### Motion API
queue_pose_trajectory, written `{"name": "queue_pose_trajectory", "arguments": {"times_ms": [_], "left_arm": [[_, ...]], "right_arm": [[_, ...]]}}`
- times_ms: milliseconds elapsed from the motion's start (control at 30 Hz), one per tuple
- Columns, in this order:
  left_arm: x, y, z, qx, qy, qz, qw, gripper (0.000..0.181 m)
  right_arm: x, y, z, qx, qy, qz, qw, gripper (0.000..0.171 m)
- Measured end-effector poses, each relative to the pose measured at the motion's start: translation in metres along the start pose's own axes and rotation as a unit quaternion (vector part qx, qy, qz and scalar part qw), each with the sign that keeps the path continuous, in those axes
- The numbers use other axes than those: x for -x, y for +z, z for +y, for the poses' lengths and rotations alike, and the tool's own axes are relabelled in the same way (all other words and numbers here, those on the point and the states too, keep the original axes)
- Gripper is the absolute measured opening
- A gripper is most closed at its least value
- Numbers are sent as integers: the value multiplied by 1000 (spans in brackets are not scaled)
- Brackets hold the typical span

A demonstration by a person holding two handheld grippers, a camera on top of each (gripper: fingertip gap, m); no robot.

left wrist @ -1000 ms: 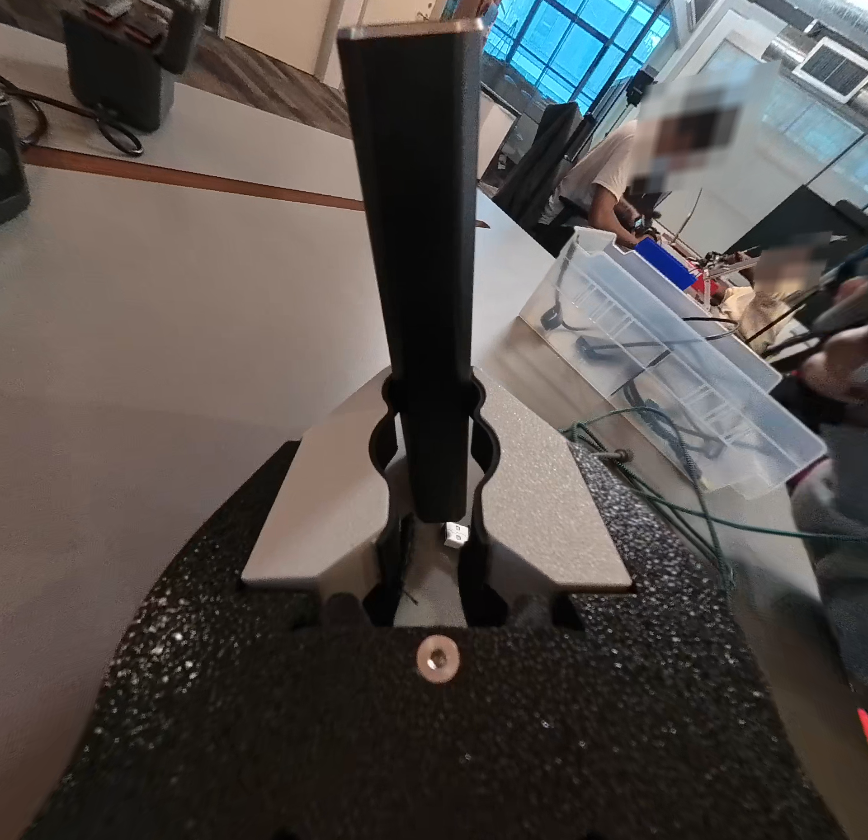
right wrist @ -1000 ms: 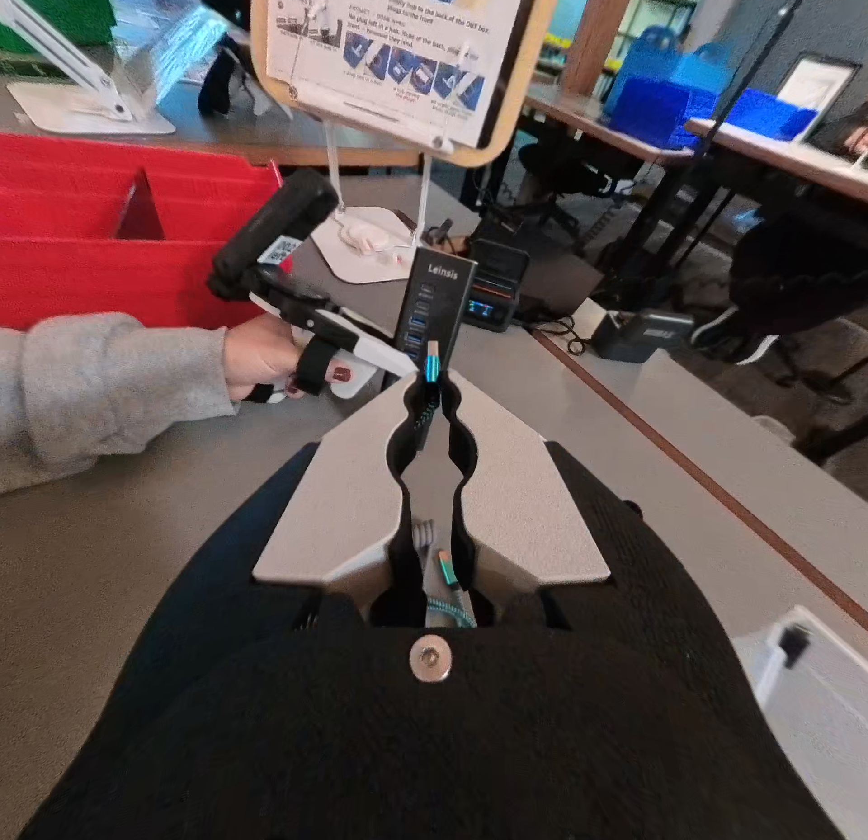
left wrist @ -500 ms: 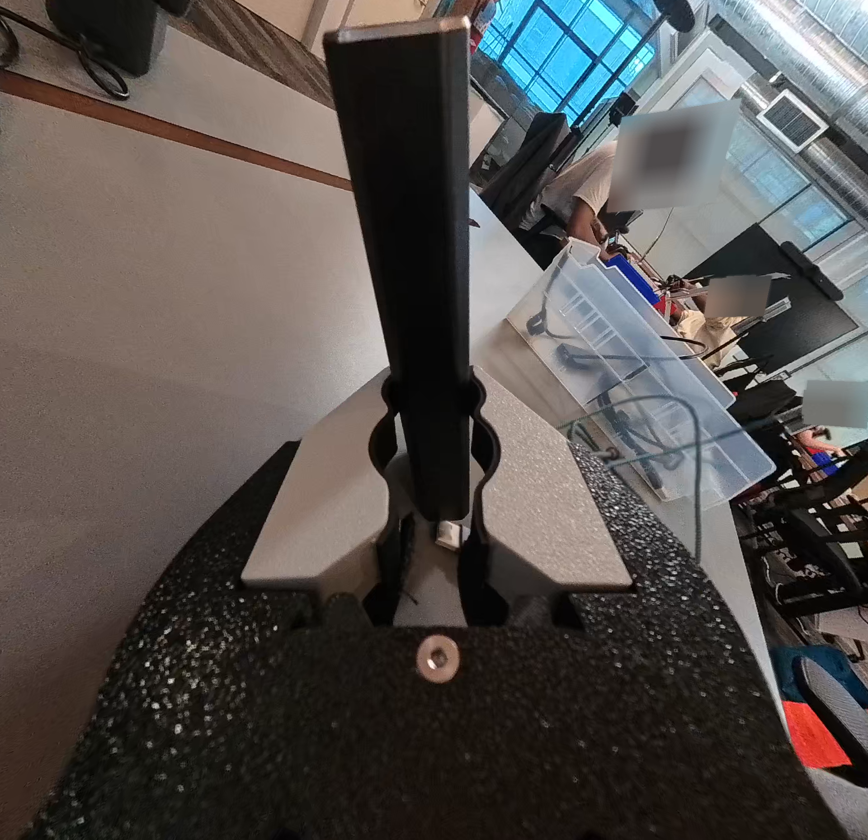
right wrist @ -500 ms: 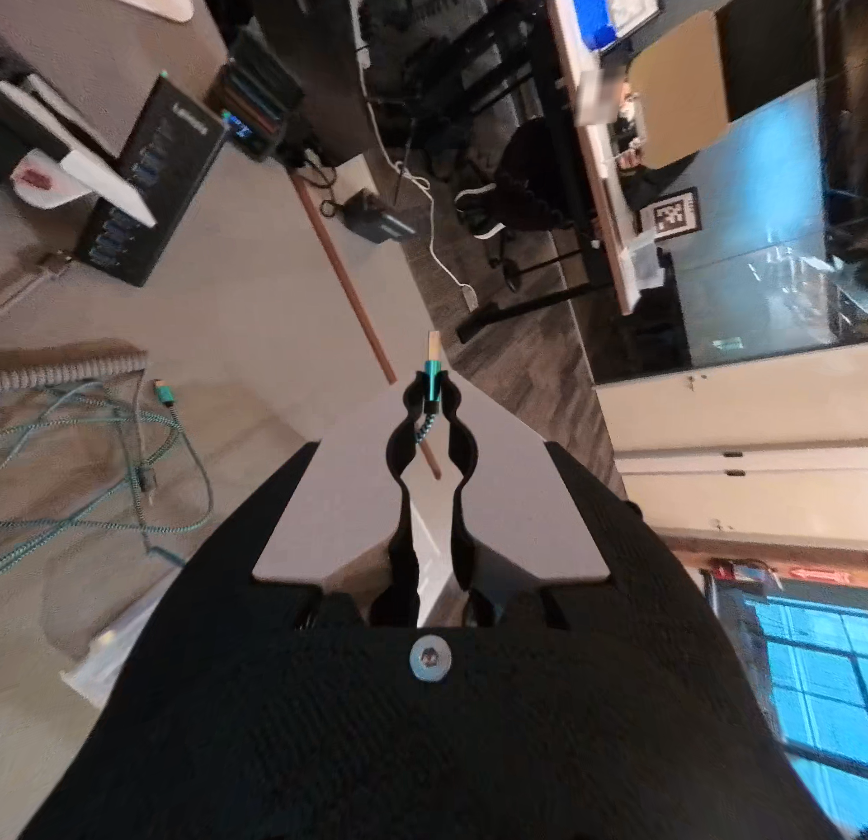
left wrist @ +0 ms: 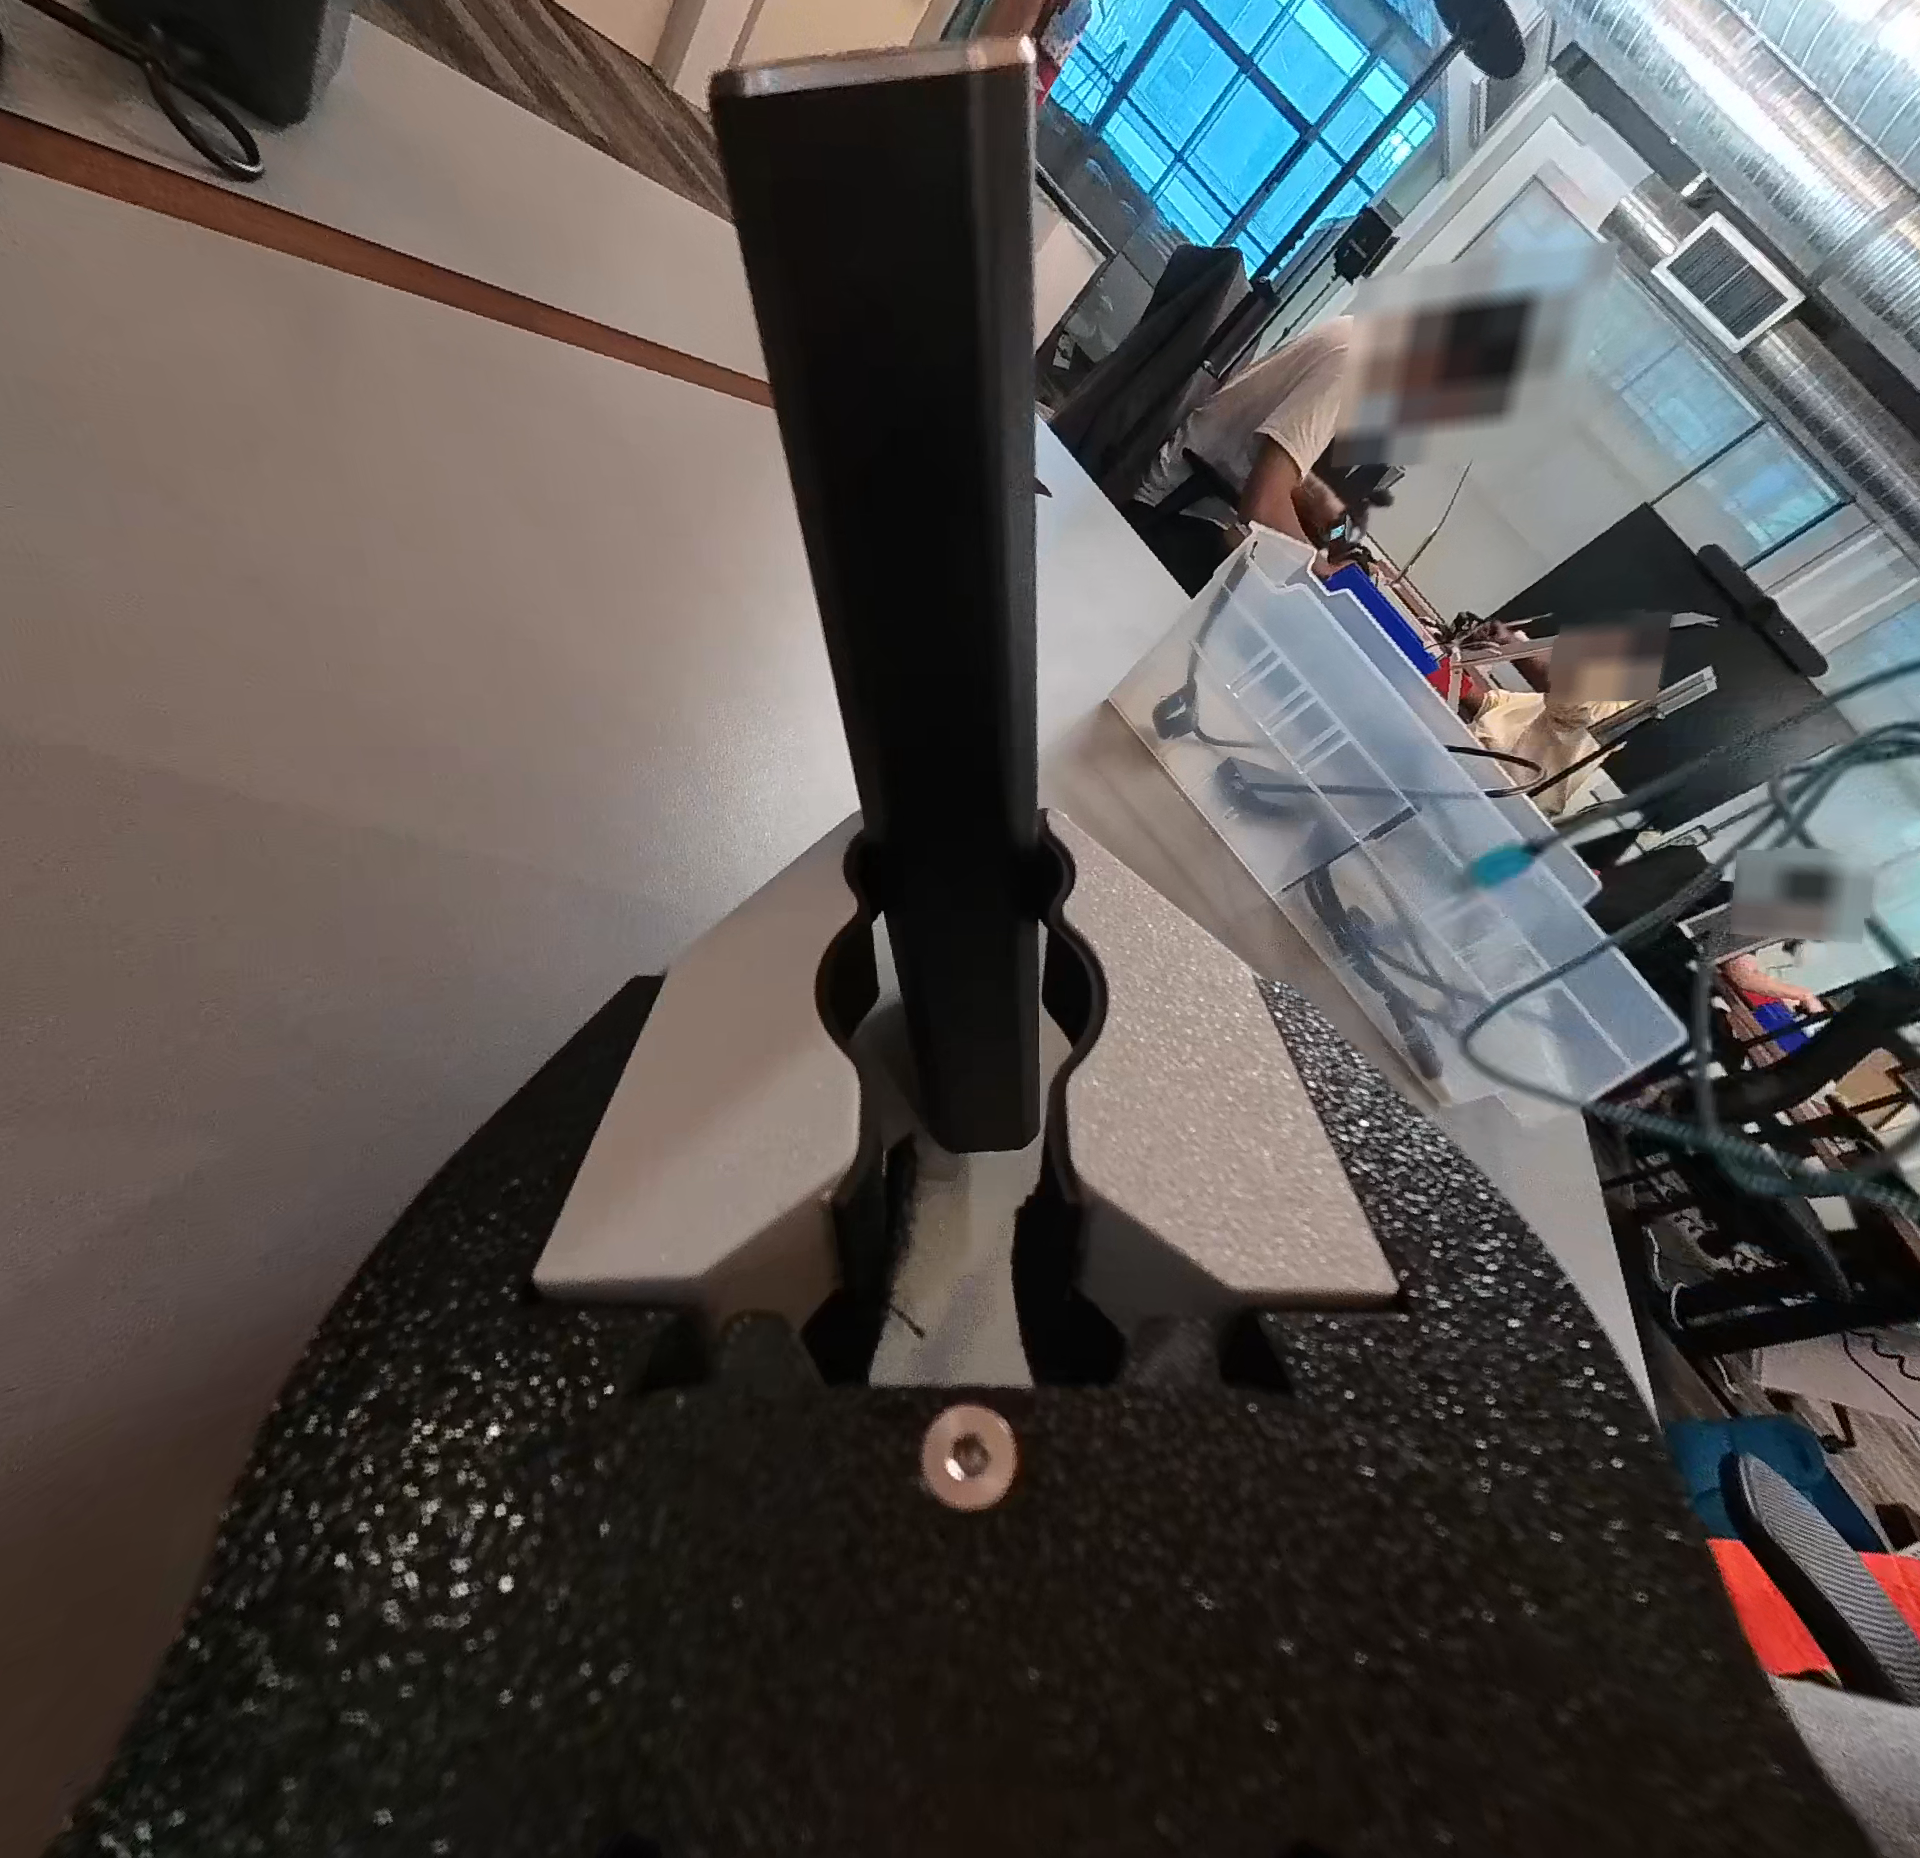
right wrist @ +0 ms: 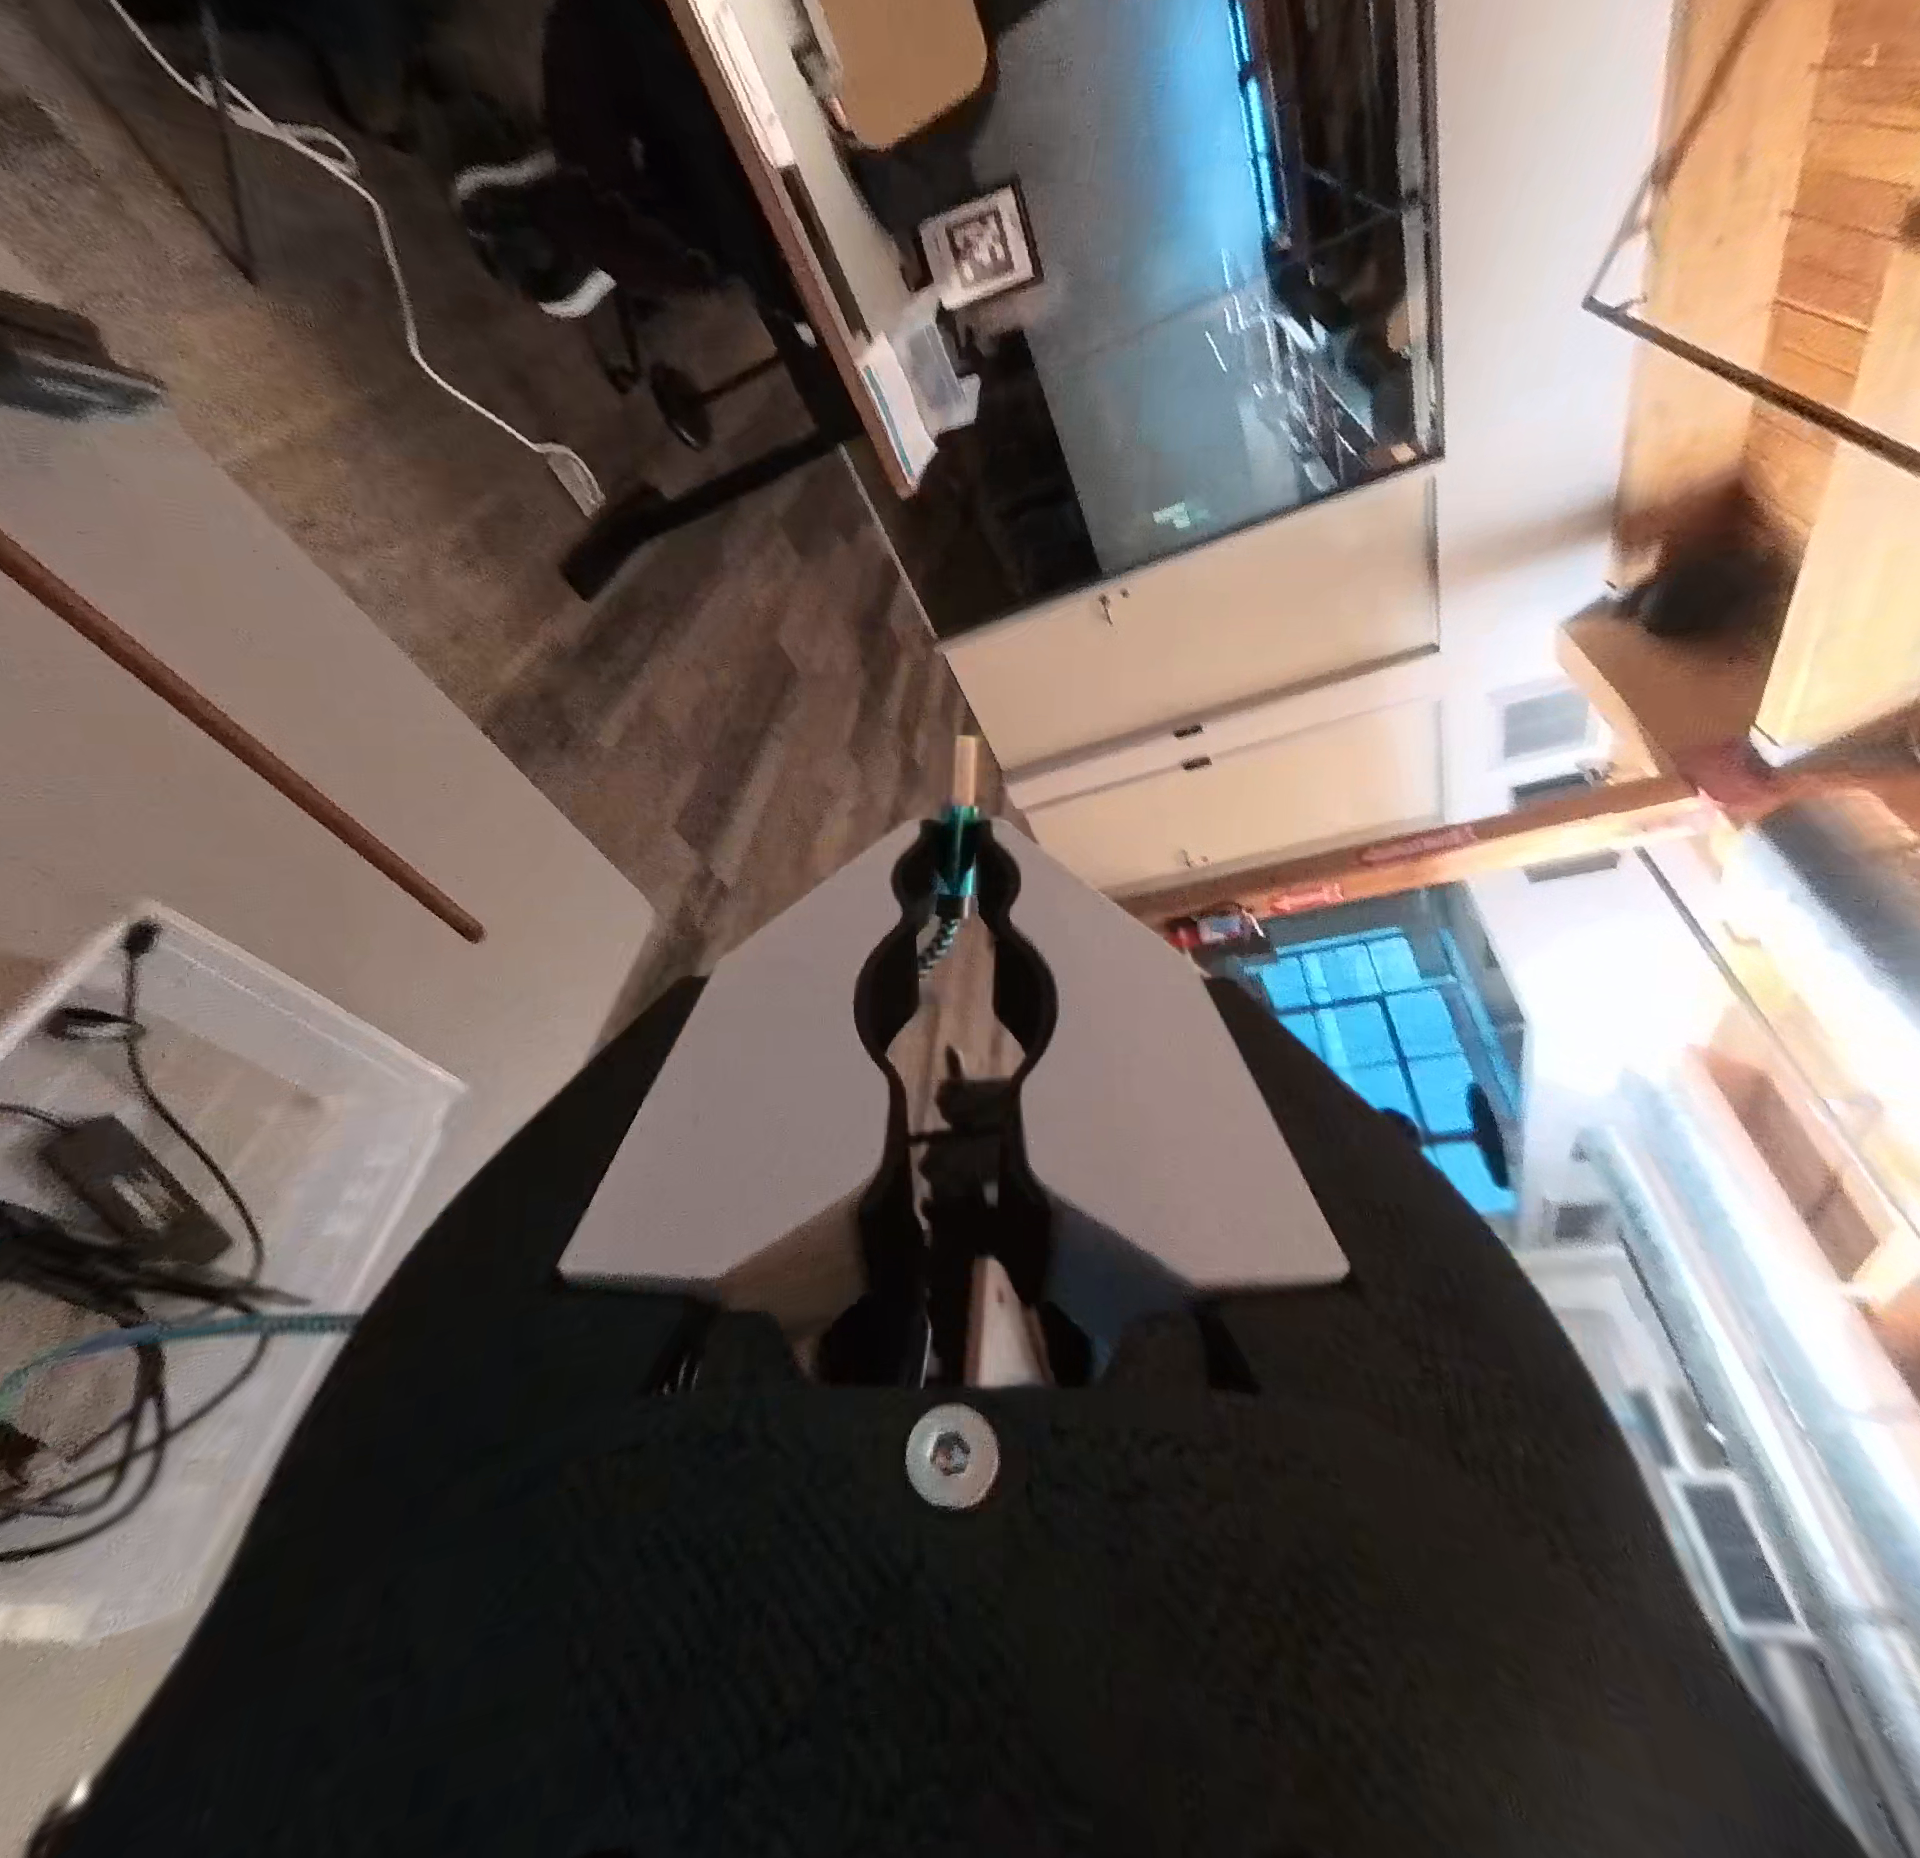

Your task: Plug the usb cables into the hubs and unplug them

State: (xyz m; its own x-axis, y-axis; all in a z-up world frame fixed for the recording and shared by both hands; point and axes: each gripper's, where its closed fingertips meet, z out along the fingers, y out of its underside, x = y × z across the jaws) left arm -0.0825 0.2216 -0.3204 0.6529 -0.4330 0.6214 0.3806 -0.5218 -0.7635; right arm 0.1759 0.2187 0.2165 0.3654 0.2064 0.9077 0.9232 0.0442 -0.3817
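Note:
My left gripper (left wrist: pixel 951 863) is shut on a tall black USB hub (left wrist: pixel 894 520) and holds it upright above the grey table; only its plain back shows. My right gripper (right wrist: pixel 956 832) is shut on the teal plug of a braided USB cable (right wrist: pixel 956 863), whose metal tip (right wrist: pixel 966 769) points out past the fingertips into the room. The right view is rolled sideways and points away from the hub. A teal braided cable (left wrist: pixel 1662 1133) hangs in the air at the right of the left wrist view, with another teal plug (left wrist: pixel 1507 863) on it.
A clear plastic organiser box (left wrist: pixel 1455 852) with dark cables stands on the table's right side; it also shows in the right wrist view (right wrist: pixel 239 1133). A black device with a cord (left wrist: pixel 208 32) sits at the far left. People work at desks behind. The gap from one gripper's tips to the other's is roughly 60 cm.
My right gripper has swung and rolled away from the hub, carrying the plug; the hub is out of its view. The left gripper has tilted a little, and the cable now hangs in its view.

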Motion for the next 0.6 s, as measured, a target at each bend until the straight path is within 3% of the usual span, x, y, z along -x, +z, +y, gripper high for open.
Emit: {"name": "queue_pose_trajectory", "arguments": {"times_ms": [100, 233, 400, 600], "left_arm": [[0, 0, 1, 3, -6, 4, 1000, 25], [0, 0, 1, 4, -7, 6, 1000, 25], [-1, 0, 1, 5, -8, 7, 1000, 25], [-1, 0, 1, 5, -8, 7, 1000, 25]], "right_arm": [[0, 4, 41, 54, 5, -19, 998, 5], [71, 21, 127, 156, 20, -126, 979, 5], [199, 39, 226, 222, 19, -244, 944, 5], [355, 44, 285, 222, -20, -403, 887, 5]]}}
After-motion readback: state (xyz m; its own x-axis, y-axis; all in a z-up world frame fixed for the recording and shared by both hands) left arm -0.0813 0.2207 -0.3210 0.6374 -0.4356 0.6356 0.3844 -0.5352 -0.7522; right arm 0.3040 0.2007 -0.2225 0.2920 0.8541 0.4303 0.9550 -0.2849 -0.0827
